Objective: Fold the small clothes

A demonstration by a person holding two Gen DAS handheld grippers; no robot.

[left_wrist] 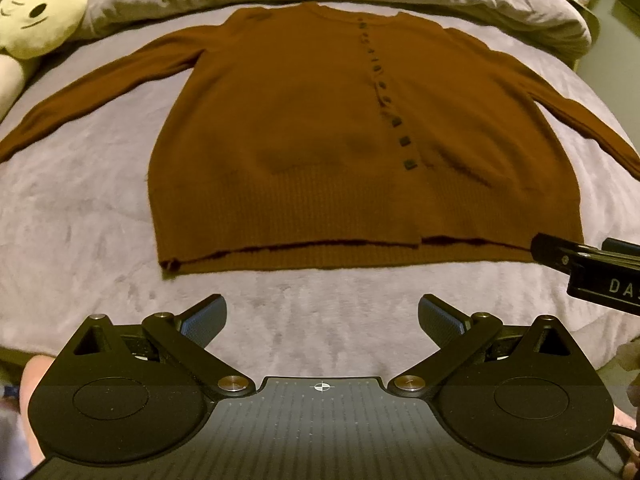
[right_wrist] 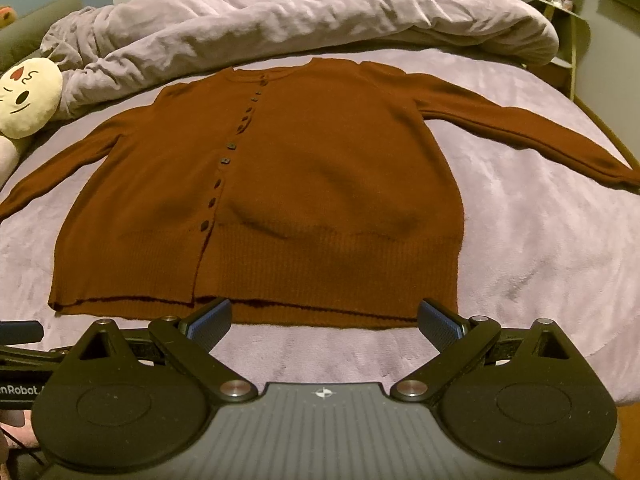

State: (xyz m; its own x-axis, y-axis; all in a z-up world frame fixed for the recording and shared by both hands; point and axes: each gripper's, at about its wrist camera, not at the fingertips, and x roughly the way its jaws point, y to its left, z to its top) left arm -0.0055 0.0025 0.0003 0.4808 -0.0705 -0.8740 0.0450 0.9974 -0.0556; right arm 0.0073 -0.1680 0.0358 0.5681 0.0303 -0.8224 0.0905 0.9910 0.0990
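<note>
The brown cardigan (right_wrist: pixel 260 184) lies flat and unfolded; the left gripper (left_wrist: pixel 322 320) and right gripper (right_wrist: pixel 324 322) hover wide open, empty.

free: bare blanket (left_wrist: pixel 320 292) at 6 o'clock before cardigan (left_wrist: pixel 320 140) hem | blocked: plush toy (left_wrist: pixel 36 16) at 10, bunched duvet (right_wrist: pixel 280 20) at 12

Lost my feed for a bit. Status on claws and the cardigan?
Left claw open, empty. Right claw open at the hem. Brown cardigan flat, buttoned, sleeves spread, unfolded. Plush toy clear of it.
</note>
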